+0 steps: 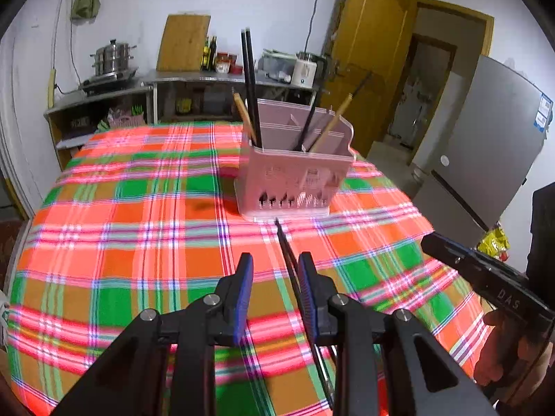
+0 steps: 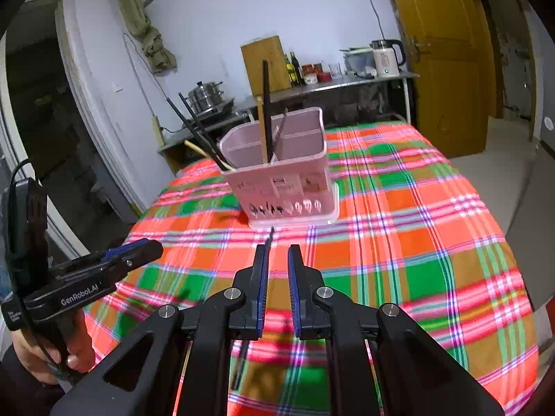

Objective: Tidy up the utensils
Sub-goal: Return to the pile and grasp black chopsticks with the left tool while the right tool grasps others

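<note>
The pink utensil holder (image 1: 295, 170) stands on the plaid-covered surface (image 1: 138, 208) toward its far edge, already carrying several dark chopsticks and a couple of wooden-handled pieces that lean out of its compartments.

Both tools point at it from the near edge, side by side. In the left tool (image 1: 275, 274) a thin dark chopstick (image 1: 286, 246) runs along the inner face of one blue pad (image 1: 307, 277) and pokes forward past the fingertips, its tip ending just short of the holder's base. The other pad stands visibly apart from it, so I cannot tell whether the stick is truly pinched or only resting there.

The right tool (image 2: 277, 263) shows much the same: a dark chopstick (image 2: 269, 239) lies against the pad (image 2: 262, 277) on the side toward the left tool, its tip aimed at the holder's foot, with a clear gap to the other pad, so the hold is again uncertain.

What matters next is the angle. Each stick's long axis points at the bottom of the holder, while the openings are at its top rim, so the tips would need to rise above the rim before going in. Neither hand looks clearly nearer
</note>
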Action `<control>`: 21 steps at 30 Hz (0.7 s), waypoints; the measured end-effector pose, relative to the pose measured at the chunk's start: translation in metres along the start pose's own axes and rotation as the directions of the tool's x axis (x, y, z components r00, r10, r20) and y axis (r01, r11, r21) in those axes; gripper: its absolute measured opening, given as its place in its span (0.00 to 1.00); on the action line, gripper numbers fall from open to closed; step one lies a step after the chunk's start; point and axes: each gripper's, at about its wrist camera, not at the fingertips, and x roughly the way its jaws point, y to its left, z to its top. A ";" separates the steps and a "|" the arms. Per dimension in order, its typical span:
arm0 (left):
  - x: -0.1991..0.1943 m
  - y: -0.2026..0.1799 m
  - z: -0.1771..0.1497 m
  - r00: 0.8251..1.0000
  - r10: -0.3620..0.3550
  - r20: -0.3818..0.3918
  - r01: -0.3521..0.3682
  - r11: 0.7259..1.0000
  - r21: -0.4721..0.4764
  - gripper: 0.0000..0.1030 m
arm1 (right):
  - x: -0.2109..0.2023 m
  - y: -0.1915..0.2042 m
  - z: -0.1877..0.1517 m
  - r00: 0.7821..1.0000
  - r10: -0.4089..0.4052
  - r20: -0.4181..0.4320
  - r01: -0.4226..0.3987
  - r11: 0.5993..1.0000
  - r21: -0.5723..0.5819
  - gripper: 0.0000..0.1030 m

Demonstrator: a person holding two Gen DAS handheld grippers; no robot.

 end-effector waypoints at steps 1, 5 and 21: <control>0.002 0.001 -0.003 1.000 0.000 -0.009 0.000 1.000 -0.002 0.27 | 0.001 -0.001 -0.003 1.000 0.000 -0.005 0.000 1.000 0.004 0.11; 0.014 -0.001 -0.014 0.999 -0.005 -0.045 0.005 1.000 -0.010 0.27 | 0.003 -0.006 -0.010 1.000 -0.001 -0.021 0.002 1.000 0.011 0.11; 0.081 -0.013 -0.029 0.984 -0.012 -0.176 0.009 1.000 -0.022 0.27 | 0.018 -0.026 -0.024 0.997 -0.010 -0.071 0.013 0.998 0.054 0.11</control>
